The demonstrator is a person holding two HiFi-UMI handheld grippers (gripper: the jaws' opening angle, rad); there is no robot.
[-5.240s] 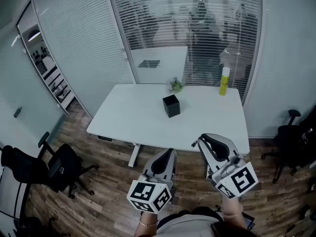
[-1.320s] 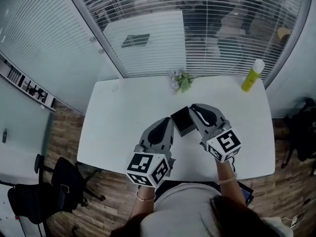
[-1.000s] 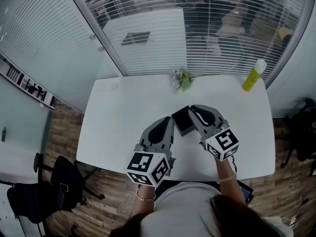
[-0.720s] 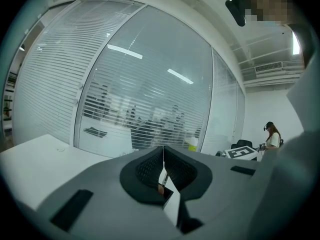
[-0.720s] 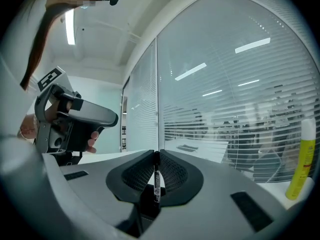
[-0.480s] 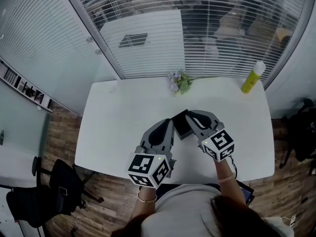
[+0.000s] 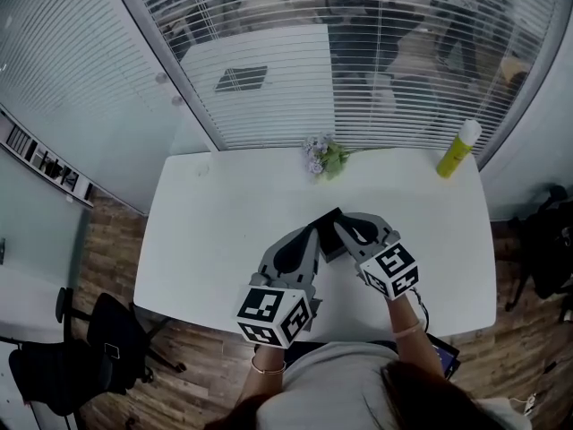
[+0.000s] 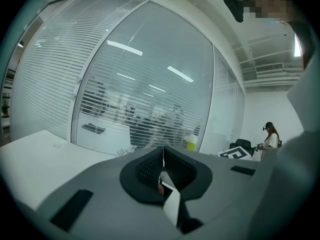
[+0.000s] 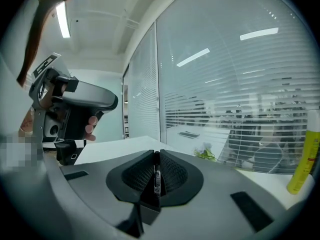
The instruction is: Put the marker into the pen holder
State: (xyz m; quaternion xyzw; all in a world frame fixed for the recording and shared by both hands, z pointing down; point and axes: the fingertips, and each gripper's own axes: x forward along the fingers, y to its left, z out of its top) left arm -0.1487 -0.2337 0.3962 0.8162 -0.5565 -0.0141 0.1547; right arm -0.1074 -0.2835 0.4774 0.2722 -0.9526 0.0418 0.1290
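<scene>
There are 2 grippers, the left gripper [image 8: 163, 156] and the right gripper [image 9: 156, 159]. There is 1 marker [image 9: 157, 179], 1 black pen holder [image 7: 329, 236], 1 white table [image 7: 206, 231], 1 yellow bottle [image 7: 455, 149] and 1 small plant [image 7: 322, 158]. There are 2 office chairs, 1 left [image 7: 63, 370] and 1 right [image 7: 546, 240].

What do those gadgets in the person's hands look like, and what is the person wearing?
The left gripper and right gripper are grey plastic shells, their jaws lined with black ribbed pads. A white cube printed with black square markers caps each one's rear. The person wears a light top and a thin bracelet.
</scene>
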